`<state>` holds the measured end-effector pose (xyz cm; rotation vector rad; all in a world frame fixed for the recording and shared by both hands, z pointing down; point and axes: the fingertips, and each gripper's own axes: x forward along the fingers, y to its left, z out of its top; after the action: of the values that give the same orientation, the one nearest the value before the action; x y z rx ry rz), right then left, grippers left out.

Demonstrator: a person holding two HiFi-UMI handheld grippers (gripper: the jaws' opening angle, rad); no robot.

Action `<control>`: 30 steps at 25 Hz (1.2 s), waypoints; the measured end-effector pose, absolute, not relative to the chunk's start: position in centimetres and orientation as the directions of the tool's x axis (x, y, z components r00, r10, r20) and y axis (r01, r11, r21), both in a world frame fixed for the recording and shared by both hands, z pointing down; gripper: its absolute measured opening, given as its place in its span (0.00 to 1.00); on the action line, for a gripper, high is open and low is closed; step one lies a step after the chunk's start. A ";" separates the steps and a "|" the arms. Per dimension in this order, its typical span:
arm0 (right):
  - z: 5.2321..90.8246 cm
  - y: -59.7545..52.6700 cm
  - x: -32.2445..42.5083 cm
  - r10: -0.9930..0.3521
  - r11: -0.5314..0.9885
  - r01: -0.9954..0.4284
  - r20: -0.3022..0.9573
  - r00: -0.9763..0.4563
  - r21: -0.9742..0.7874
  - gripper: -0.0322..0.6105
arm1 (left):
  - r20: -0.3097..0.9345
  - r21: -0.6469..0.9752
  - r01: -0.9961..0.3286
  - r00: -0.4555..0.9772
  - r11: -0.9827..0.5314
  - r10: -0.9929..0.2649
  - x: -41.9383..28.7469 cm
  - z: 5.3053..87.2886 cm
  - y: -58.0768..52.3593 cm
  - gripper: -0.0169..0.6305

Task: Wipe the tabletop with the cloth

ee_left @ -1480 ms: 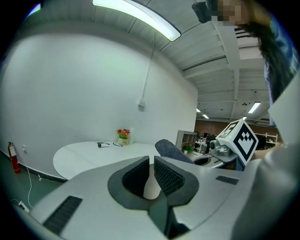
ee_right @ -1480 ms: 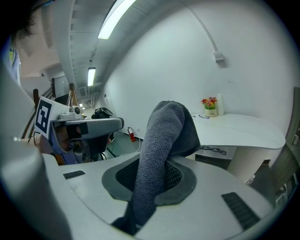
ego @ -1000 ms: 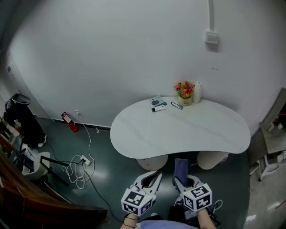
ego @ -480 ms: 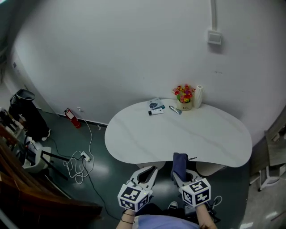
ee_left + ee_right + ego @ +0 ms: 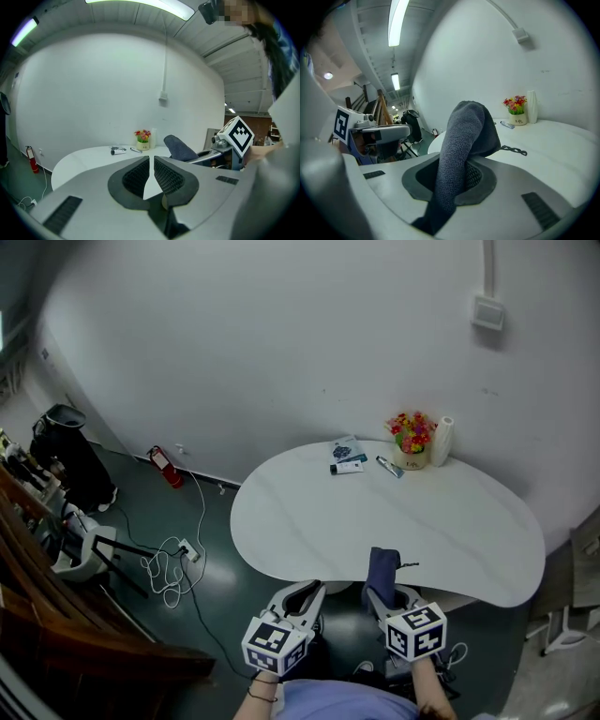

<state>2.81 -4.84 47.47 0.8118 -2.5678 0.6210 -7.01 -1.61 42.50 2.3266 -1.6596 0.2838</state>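
The white kidney-shaped table [image 5: 441, 521] stands against the wall. A dark blue cloth [image 5: 381, 570] sticks up from my right gripper [image 5: 382, 594], which is shut on it at the table's near edge. In the right gripper view the cloth [image 5: 465, 136] rises between the jaws and folds over, with the table [image 5: 558, 145] beyond. My left gripper [image 5: 315, 588] hovers over the floor just short of the near edge, left of the cloth. Its pads [image 5: 140, 174] stand almost together with nothing between them. The left gripper view also shows the cloth [image 5: 179, 147] and the table [image 5: 79, 158].
A flower pot [image 5: 412, 441], a white roll [image 5: 442, 440], two tubes [image 5: 347, 467] and a packet [image 5: 344, 450] sit at the table's far side. On the floor at left lie cables with a power strip [image 5: 180, 557], a fire extinguisher [image 5: 167, 468] and a black bin [image 5: 67, 454].
Both grippers have come closer to the table's near edge. The cloth, held in the right gripper throughout, now overlaps that edge. The head view has shifted slightly.
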 end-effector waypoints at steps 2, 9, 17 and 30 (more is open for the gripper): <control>47.6 -6.2 1.5 -0.445 0.735 -0.614 0.478 -0.757 -0.287 0.15 | 0.311 0.098 -0.948 0.319 -0.304 -0.895 -8.7 42.5 -2.9 0.08; 48.2 -11.3 -5.9 -0.429 0.729 -0.610 0.487 -0.761 -0.311 0.15 | 0.343 0.070 -0.953 0.299 -0.293 -0.890 -16.5 43.3 -7.6 0.08; 50.0 -16.8 -15.5 -0.388 0.741 -0.598 0.531 -0.753 -0.307 0.15 | 0.369 0.069 -0.959 0.281 -0.276 -0.886 -26.0 45.5 -12.3 0.08; 53.5 -24.7 -32.2 -0.284 0.808 -0.519 0.586 -0.759 -0.280 0.15 | 0.396 0.174 -0.963 0.259 -0.205 -0.881 -37.3 50.6 -14.9 0.08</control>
<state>-32.19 -24.69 53.49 0.5935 -2.4592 0.5882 -37.26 -14.90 50.56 2.1552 -1.6803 0.2957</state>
